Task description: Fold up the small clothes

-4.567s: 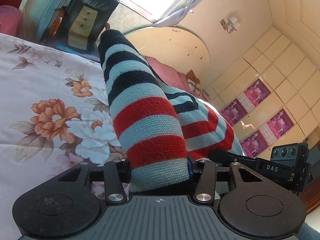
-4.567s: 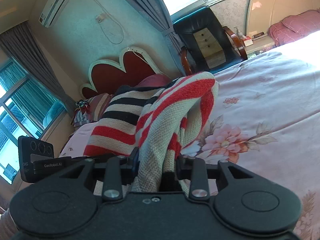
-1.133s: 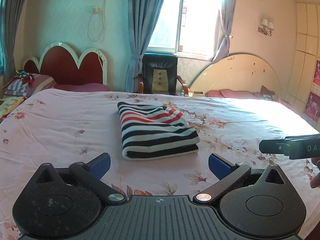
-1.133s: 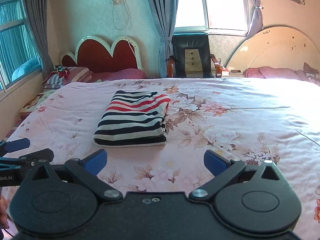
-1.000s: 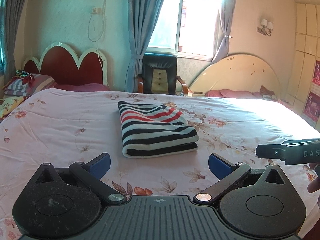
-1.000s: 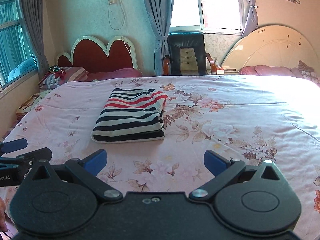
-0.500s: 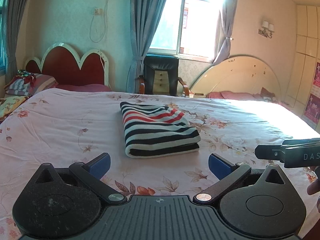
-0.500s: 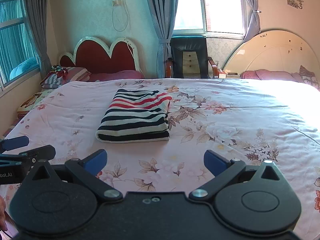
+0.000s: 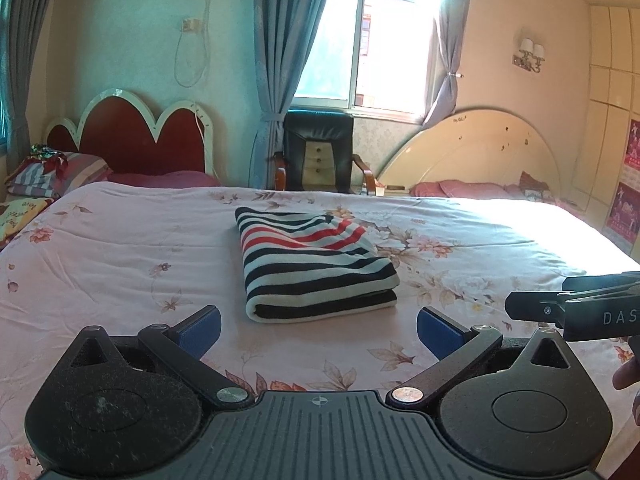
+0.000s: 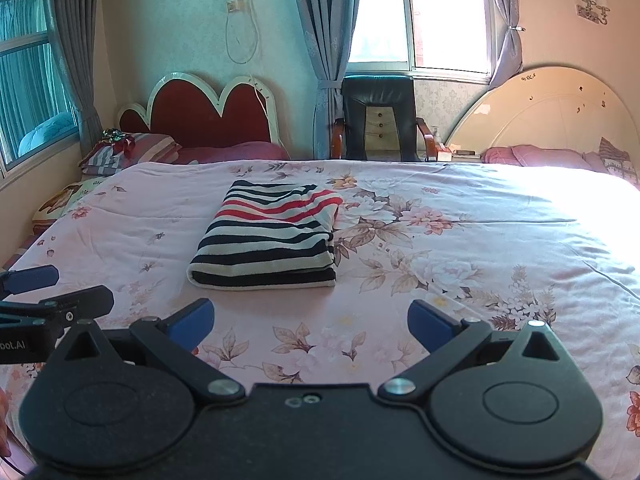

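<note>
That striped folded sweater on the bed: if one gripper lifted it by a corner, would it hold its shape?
Probably not. The striped sweater looks like soft knit in loose stacked layers, so it would likely droop and unfold. Pushed across the floral bedspread, it may bunch rather than slide.

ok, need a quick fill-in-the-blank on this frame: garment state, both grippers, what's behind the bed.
The striped garment lies ____ on the floral bedspread.
Both the left gripper and the right gripper are ____.
Neither gripper ____ the garment.
Under the window stands a black ____.

Missing: folded; open; touches; chair
</note>
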### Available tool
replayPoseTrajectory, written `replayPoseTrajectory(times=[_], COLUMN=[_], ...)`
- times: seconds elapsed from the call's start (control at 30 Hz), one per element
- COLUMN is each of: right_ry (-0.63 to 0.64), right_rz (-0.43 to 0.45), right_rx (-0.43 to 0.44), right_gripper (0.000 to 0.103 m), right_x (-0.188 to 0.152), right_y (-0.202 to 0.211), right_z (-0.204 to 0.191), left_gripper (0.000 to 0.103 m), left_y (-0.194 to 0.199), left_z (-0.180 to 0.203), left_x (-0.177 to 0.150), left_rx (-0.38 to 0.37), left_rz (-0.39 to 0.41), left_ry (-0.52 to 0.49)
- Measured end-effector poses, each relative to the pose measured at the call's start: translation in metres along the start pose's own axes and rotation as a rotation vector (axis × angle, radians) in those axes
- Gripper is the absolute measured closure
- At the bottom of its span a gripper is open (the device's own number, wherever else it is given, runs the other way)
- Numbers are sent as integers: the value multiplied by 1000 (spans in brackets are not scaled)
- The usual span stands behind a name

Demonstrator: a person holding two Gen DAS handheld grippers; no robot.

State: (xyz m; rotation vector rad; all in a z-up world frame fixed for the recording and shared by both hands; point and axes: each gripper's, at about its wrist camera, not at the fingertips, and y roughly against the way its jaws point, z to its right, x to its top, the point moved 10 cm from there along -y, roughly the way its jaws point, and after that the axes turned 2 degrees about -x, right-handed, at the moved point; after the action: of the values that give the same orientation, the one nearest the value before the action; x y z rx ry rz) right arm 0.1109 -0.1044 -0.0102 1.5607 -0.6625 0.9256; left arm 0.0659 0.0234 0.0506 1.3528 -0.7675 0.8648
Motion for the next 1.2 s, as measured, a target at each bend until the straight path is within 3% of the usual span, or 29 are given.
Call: replayPoseTrajectory(times=[1.2], right_ry=[15], right_rz=[-10], right_rx=[4], right_gripper=[1], right_x=[1], right_y=[-8], right_z=[3], left_gripper=[0], left_y=[-5], left_z=[6], left_x=[3], left_rx=[-10], left_rz=[3], left_ry=[-8])
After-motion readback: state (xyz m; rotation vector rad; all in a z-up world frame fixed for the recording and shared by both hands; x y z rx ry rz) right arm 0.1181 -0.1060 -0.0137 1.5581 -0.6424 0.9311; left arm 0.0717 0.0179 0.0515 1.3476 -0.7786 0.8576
